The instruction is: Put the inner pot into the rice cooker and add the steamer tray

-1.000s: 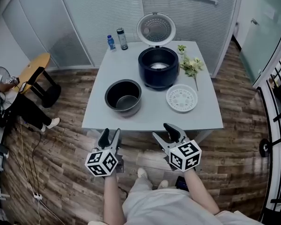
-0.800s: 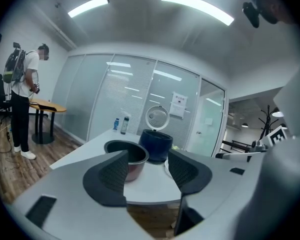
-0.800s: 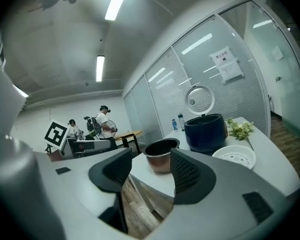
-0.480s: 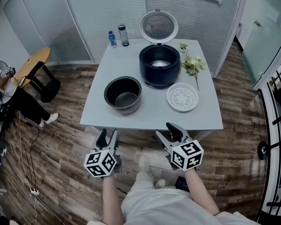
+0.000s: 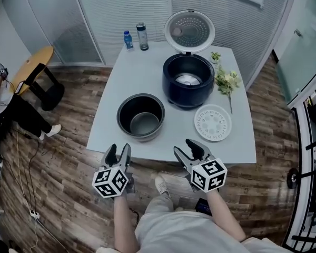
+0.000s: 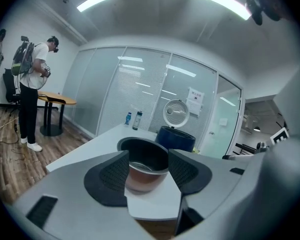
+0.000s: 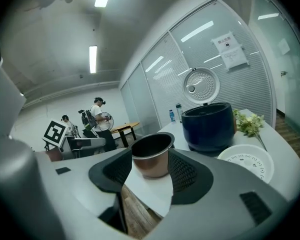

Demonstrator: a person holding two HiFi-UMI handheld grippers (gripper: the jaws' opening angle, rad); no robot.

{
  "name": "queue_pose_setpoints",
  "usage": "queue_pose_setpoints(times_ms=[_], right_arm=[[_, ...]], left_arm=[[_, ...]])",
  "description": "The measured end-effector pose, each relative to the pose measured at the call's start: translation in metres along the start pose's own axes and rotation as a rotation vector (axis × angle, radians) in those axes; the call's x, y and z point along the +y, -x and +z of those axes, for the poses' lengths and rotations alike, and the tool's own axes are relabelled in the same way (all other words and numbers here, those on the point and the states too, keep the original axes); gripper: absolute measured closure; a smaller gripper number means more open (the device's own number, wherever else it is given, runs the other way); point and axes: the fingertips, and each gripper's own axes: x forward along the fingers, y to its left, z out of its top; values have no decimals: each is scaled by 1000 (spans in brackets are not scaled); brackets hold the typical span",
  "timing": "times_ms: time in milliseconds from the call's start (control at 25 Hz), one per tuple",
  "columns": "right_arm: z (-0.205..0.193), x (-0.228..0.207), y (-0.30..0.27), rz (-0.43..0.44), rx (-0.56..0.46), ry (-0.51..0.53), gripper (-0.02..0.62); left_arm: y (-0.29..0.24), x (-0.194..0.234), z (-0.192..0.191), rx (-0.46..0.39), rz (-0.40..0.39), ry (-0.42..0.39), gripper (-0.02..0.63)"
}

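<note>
The dark inner pot [image 5: 141,115] stands upright and empty near the front left of the white table [image 5: 126,78]; it also shows between the jaws in the left gripper view [image 6: 145,163] and right gripper view [image 7: 152,153]. Behind it the dark blue rice cooker [image 5: 188,80] stands with its round lid [image 5: 189,30] raised. The white perforated steamer tray [image 5: 213,123] lies flat at the front right. My left gripper [image 5: 118,153] and right gripper [image 5: 188,149] hover open just short of the table's front edge, holding nothing.
Two bottles [image 5: 136,37] stand at the table's back left corner. A sprig of flowers [image 5: 226,80] lies to the right of the cooker. A person [image 6: 32,89] stands by a wooden side table [image 5: 34,67] at the left. Glass partitions enclose the back.
The head view has shifted closer to the table, so the pot, cooker and tray sit lower and nearer. Both grippers stay open below the front edge.
</note>
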Motion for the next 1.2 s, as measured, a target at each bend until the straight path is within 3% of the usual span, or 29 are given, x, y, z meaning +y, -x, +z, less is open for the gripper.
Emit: queue_pose_setpoints(times_ms=[560,880,1200], right_arm=[[12,-54,-140,-5,119,-37,357],[-4,-67,-184,-42,172,-62,359],[-20,-72,-204,-82,219,-74,359]], left_arm=[[-117,76,-1,127,41,45,370],[-140,103,-15,178,44,73,370],[-151,113,-16,166,3,152,370]])
